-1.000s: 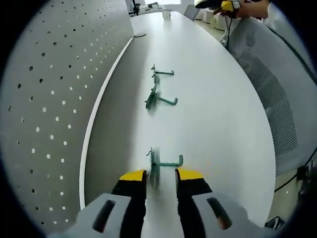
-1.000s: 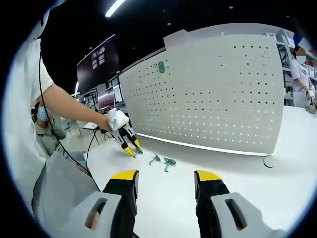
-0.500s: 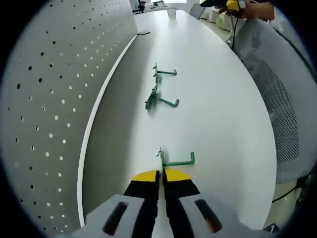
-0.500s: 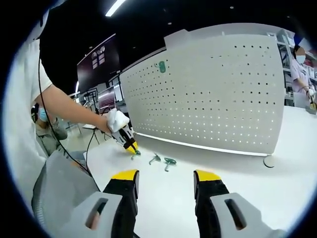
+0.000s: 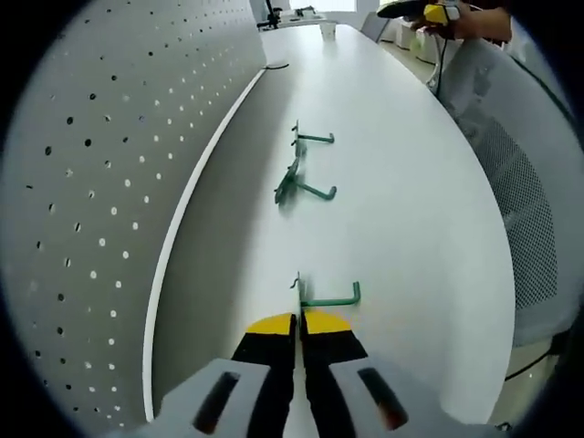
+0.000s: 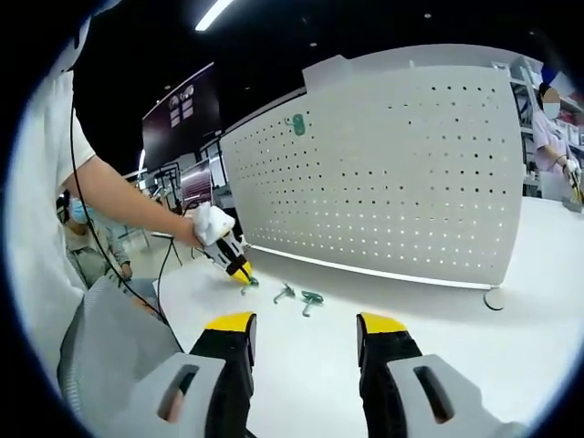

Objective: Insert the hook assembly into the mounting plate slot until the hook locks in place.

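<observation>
My left gripper (image 5: 298, 318) is shut on the flat end of a green hook (image 5: 327, 296) that lies on the white table (image 5: 401, 182), its arm pointing right. Two more green hooks (image 5: 305, 191) (image 5: 312, 139) lie farther along the table. The white pegboard (image 5: 100, 155) stands along the left. In the right gripper view, my right gripper (image 6: 302, 330) is open and holds nothing, well back from the pegboard (image 6: 392, 173). The left gripper (image 6: 234, 264) shows there at the table, with the two loose hooks (image 6: 285, 292) (image 6: 312, 297) beside it. A green hook (image 6: 297, 123) hangs high on the board.
A mesh chair back (image 5: 520, 173) stands at the table's right edge. A person's hand with another gripper (image 5: 429, 11) is at the far end. In the right gripper view a person (image 6: 555, 119) stands at far right, and a round foot (image 6: 495, 297) sits by the pegboard's end.
My left gripper has shut on the nearest green hook, which now stands turned with its arm to the right. The right gripper has stayed open and still.
</observation>
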